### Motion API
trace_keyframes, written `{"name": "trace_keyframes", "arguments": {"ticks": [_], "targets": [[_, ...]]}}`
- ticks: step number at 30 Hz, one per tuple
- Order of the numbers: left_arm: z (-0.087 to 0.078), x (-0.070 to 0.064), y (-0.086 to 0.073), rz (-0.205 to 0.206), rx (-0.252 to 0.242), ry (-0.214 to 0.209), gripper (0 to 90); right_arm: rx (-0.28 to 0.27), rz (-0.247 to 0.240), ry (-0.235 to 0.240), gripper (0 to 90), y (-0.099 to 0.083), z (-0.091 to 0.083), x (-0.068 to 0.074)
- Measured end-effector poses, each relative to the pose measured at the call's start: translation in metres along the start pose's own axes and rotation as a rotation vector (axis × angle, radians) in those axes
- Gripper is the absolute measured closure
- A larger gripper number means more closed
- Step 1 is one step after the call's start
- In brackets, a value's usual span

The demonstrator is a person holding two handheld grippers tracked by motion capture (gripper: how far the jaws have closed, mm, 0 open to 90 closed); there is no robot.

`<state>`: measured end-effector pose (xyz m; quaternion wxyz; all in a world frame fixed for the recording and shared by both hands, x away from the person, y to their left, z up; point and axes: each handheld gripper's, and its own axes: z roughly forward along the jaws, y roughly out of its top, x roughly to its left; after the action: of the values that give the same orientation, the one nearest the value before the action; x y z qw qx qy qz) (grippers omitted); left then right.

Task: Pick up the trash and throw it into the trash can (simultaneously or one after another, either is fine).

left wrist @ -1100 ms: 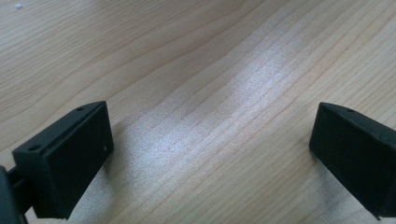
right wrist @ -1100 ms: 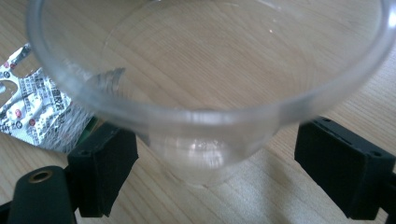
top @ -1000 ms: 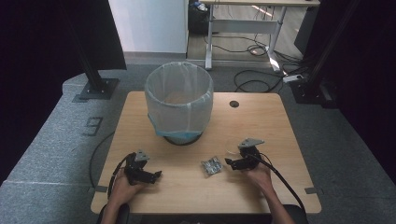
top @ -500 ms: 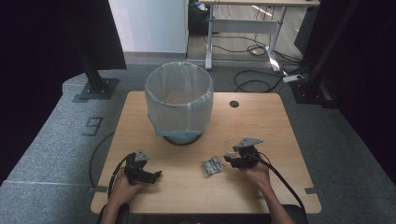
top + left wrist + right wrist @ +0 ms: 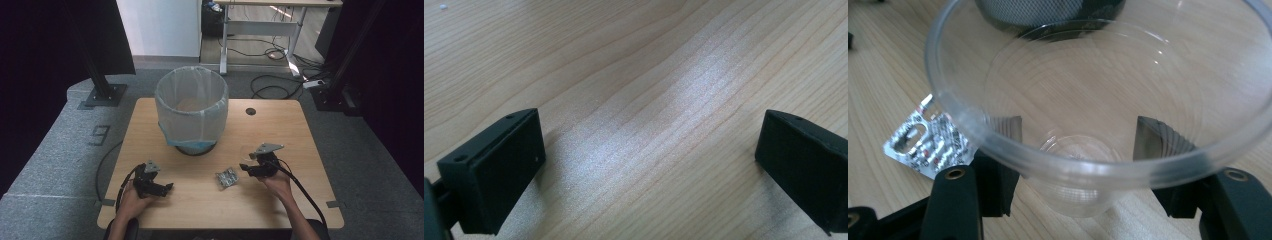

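Note:
A clear plastic cup (image 5: 1088,95) stands upright on the wooden table (image 5: 280,130), faintly seen as the cup (image 5: 244,152) in the high view. My right gripper (image 5: 1079,137) has a black jaw pressed against each side of its lower body; the right gripper (image 5: 244,167) sits at the table's right front. A crumpled silver blister pack (image 5: 928,142) lies just left of the cup, the blister pack (image 5: 227,177) flat on the wood. My left gripper (image 5: 167,187) rests at the front left, and the left gripper (image 5: 649,165) is open over bare wood.
A round bin (image 5: 192,107) lined with a pale bag stands at the table's middle back. A cable hole (image 5: 250,111) sits to its right. Black stands and floor cables surround the table.
My right gripper has shifted slightly left, closer to the blister pack. The left gripper has stayed in place.

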<state>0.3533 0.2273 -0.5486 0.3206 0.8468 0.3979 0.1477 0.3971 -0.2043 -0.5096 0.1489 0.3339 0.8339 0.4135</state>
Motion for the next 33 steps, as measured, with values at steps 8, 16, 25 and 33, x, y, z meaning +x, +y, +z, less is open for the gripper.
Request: {"name": "trace_keyframes", "arguments": {"ticks": [8, 16, 25, 33], "targets": [[0.000, 0.000, 0.000, 0.000, 0.000, -0.001, 0.0, 0.003, -0.009, 0.003, 36.3, 0.012, -0.007, 0.000], [0.000, 0.000, 0.000, 0.000, 0.000, -0.001, 0.0, -0.003, -0.002, 0.027, 36.4, 0.023, -0.014, 0.002], [0.000, 0.000, 0.000, 0.001, 0.001, -0.001, 0.0, -0.001, 0.004, 0.041, 36.7, 0.037, -0.022, 0.002], [0.000, 0.000, 0.000, -0.001, 0.000, -0.001, 0.0, -0.005, -0.004, 0.050, 37.0, 0.053, -0.030, 0.000]]}}
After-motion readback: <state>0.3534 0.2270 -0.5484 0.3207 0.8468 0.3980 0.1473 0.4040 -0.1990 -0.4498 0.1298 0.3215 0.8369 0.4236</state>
